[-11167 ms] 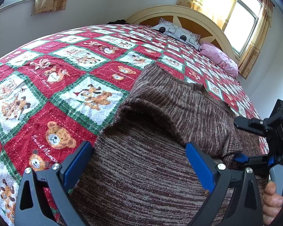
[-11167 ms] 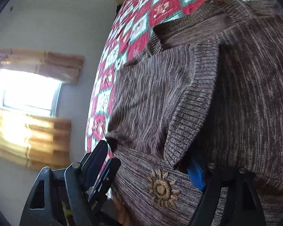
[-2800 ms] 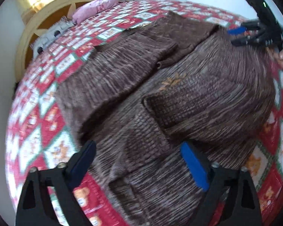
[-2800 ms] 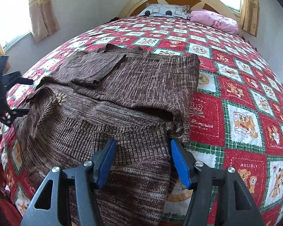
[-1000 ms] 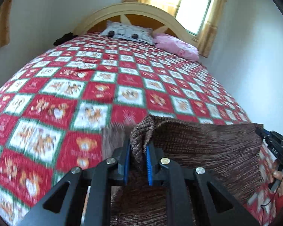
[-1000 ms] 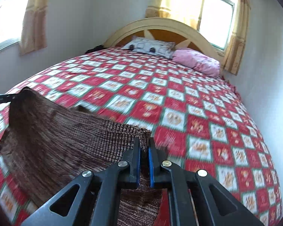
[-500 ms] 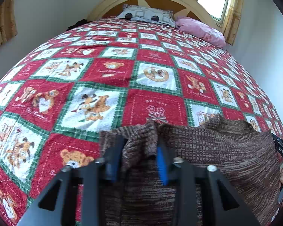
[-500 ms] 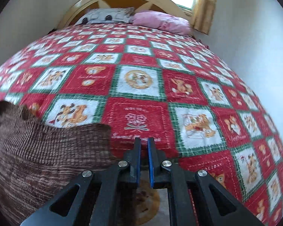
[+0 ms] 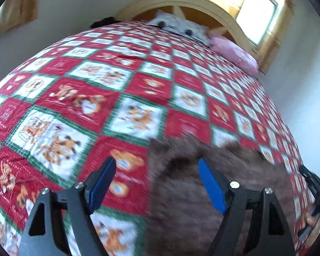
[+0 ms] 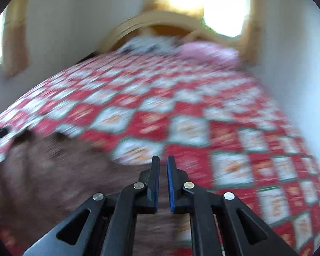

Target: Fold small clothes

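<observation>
A brown knitted sweater (image 9: 202, 192) lies folded on the red, white and green quilt (image 9: 138, 89). My left gripper (image 9: 157, 181) is open wide above the sweater's far left corner, holding nothing; its right pad is over the knit and its left pad over the quilt. In the right wrist view the sweater (image 10: 53, 170) lies at lower left, blurred. My right gripper (image 10: 163, 175) is shut with a thin gap between the blue pads and nothing between them, above the sweater's right edge.
The bed's cream arched headboard (image 9: 192, 2) stands at the far end with a patterned pillow (image 9: 181, 27) and a pink pillow (image 9: 234, 51). A bright window (image 9: 258, 15) is at the back right. White walls flank the bed.
My left gripper has opened wide and let go of the sweater corner, which now lies flat. My right gripper has lifted away empty. Both views are blurred by motion.
</observation>
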Motion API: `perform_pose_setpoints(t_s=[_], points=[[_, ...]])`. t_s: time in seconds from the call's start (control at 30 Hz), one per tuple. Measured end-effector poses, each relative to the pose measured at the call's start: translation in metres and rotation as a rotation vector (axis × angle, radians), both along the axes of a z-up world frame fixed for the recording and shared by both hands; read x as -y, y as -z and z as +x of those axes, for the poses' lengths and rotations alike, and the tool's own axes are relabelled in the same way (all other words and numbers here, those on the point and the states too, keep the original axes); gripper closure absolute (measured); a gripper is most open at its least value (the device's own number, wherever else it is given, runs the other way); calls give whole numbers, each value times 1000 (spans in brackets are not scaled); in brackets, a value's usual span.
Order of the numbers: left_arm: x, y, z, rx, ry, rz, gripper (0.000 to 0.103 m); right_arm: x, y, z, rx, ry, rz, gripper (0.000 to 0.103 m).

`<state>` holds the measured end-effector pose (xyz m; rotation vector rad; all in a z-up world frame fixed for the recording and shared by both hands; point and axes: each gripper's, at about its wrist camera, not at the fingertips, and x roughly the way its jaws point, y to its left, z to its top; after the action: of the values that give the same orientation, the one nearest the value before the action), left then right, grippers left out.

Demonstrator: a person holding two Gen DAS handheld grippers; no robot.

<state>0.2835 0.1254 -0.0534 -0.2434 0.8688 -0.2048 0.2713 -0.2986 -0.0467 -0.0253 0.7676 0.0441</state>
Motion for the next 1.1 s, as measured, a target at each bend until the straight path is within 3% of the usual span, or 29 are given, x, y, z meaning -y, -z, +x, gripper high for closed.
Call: perform_pose_setpoints(t_s=[0.07, 0.2, 0.27, 0.3, 0.37, 0.43, 0.5, 0.57, 0.63, 0.7, 0.77, 0.83, 0.9, 0.93, 1.0, 1.03, 1.1], points=[[27, -1, -7, 14, 74, 48, 21, -22, 16, 13, -86, -64, 61, 96], [81, 17, 6, -13, 171, 137, 21, -56, 59, 27, -170, -66, 2, 96], [78, 28, 23, -47, 134, 170, 20, -40, 59, 25, -135, -37, 65, 91], [66, 37, 36, -65, 69, 171, 22, -29, 59, 24, -132, 3, 88, 91], [41, 37, 43, -28, 5, 80, 20, 2, 61, 18, -111, 76, 204, 91], [25, 43, 49, -85, -92, 86, 10, 21, 65, 14, -97, 129, 295, 92], [13, 44, 47, -78, -101, 30, 10, 34, 64, 13, -75, 189, 350, 93], [12, 39, 43, -100, -104, 59, 10, 45, 55, 5, -26, 262, 372, 92], [16, 31, 31, -99, -64, 65, 10, 55, 39, 1, 38, 360, 290, 90], [24, 19, 11, -69, -11, 38, 10, 50, 28, -4, 58, 356, 220, 89], [39, 13, -10, -33, 42, 49, 10, 35, 28, 0, 25, 262, 157, 89], [59, 19, -19, -32, 71, 89, 10, 14, 38, 5, -35, 215, 5, 89], [73, 35, -25, -58, 93, 125, 10, 14, 60, 12, -145, 274, -95, 88], [77, 41, -28, -47, 83, 163, 10, 18, 62, 14, -132, 297, -83, 86], [93, 45, -35, 14, 79, 284, 7, 30, 61, 14, -117, 374, -120, 53], [98, 44, -34, 21, 80, 318, 3, 36, 62, 15, -119, 421, -129, 31], [100, 46, -29, 13, 62, 350, 0, 57, 64, 15, -133, 456, -1, 24]])
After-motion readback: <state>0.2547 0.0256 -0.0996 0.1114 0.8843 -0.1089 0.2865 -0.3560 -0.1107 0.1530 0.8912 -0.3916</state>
